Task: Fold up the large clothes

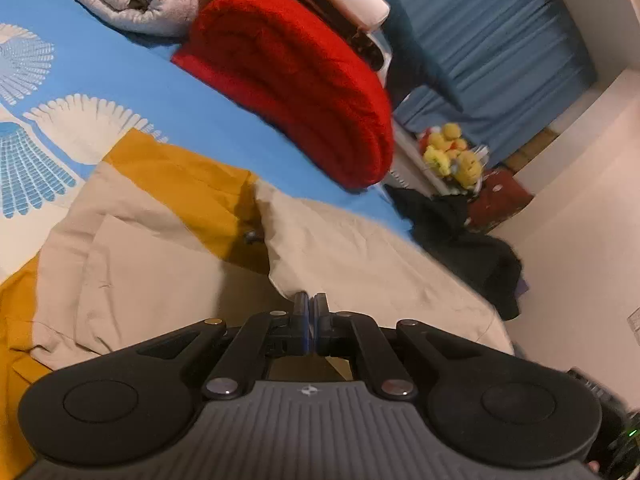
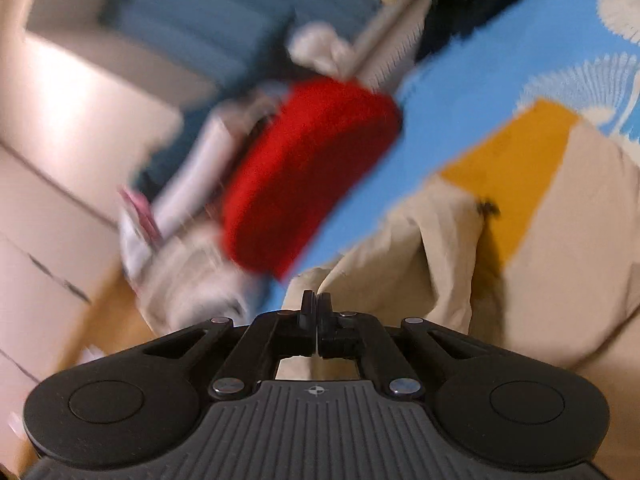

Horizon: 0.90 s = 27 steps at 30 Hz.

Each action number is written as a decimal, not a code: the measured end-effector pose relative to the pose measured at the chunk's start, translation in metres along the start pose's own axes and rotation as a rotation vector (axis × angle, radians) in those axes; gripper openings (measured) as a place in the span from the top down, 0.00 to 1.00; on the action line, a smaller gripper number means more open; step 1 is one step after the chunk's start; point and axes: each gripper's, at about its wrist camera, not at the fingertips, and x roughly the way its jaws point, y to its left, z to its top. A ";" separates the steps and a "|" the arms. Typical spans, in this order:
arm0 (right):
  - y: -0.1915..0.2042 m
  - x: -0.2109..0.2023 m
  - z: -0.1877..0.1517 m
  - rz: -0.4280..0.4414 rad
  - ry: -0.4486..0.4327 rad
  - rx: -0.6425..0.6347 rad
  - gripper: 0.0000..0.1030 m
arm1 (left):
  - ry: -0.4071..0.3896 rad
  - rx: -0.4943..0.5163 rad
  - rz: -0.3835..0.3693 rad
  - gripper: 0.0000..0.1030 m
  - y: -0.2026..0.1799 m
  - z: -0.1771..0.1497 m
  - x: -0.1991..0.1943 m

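We had the beige garment (image 1: 168,264) spread on the blue bedsheet (image 1: 160,92), near side. Left gripper (image 1: 311,300) & right gripper (image 2: 316,298) both pressed together, each apparently pinching a cloth edge. Best to lift evenly, keep hem taut, fold away from the red blanket (image 1: 296,84).

Right gripper (image 2: 316,300), jaws closed, at folded edge of beige garment (image 2: 560,264) with mustard lining (image 2: 516,172); blurred red blanket (image 2: 304,176) beyond, on blue bedsheet (image 2: 460,92).
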 end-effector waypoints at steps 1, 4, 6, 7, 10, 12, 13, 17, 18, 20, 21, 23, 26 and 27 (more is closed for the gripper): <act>-0.003 -0.007 -0.001 0.017 -0.033 0.036 1.00 | 0.030 -0.006 0.020 0.99 0.002 -0.003 0.003; -0.024 -0.008 -0.010 -0.095 -0.012 0.148 1.00 | 0.251 0.038 0.265 1.00 0.014 -0.023 0.035; -0.041 0.007 -0.020 -0.305 0.113 0.170 1.00 | 0.364 0.038 0.427 1.00 0.033 -0.040 0.051; -0.054 0.014 -0.026 -0.424 0.181 0.177 1.00 | 0.356 -0.004 0.424 1.00 0.041 -0.043 0.050; -0.081 0.020 -0.033 -0.534 0.255 0.271 1.00 | 0.293 0.017 0.385 0.99 0.028 -0.031 0.042; -0.076 0.022 -0.028 -0.530 0.252 0.252 0.97 | 0.211 0.104 0.335 0.99 0.009 -0.025 0.034; -0.070 0.022 -0.026 -0.527 0.246 0.219 0.95 | 0.192 0.145 0.312 0.99 0.000 -0.025 0.032; -0.065 0.021 -0.028 -0.547 0.247 0.179 0.95 | 0.171 0.213 0.242 0.93 -0.018 -0.038 0.031; -0.068 0.022 -0.029 -0.562 0.256 0.183 0.90 | 0.154 0.224 0.272 0.93 -0.020 -0.039 0.030; -0.070 0.021 -0.032 -0.577 0.257 0.193 0.87 | 0.123 0.228 0.330 0.90 -0.019 -0.039 0.028; -0.069 0.021 -0.031 -0.574 0.258 0.192 0.87 | 0.102 0.220 0.362 0.90 -0.017 -0.037 0.025; -0.063 0.018 -0.031 -0.589 0.255 0.165 0.87 | 0.065 0.221 0.382 0.89 -0.023 -0.030 0.020; -0.041 0.011 -0.028 -0.652 0.180 0.034 0.81 | 0.041 0.248 0.312 0.89 -0.028 -0.029 0.011; -0.033 0.007 -0.025 -0.657 0.147 -0.020 0.81 | 0.047 0.250 0.270 0.87 -0.031 -0.030 0.012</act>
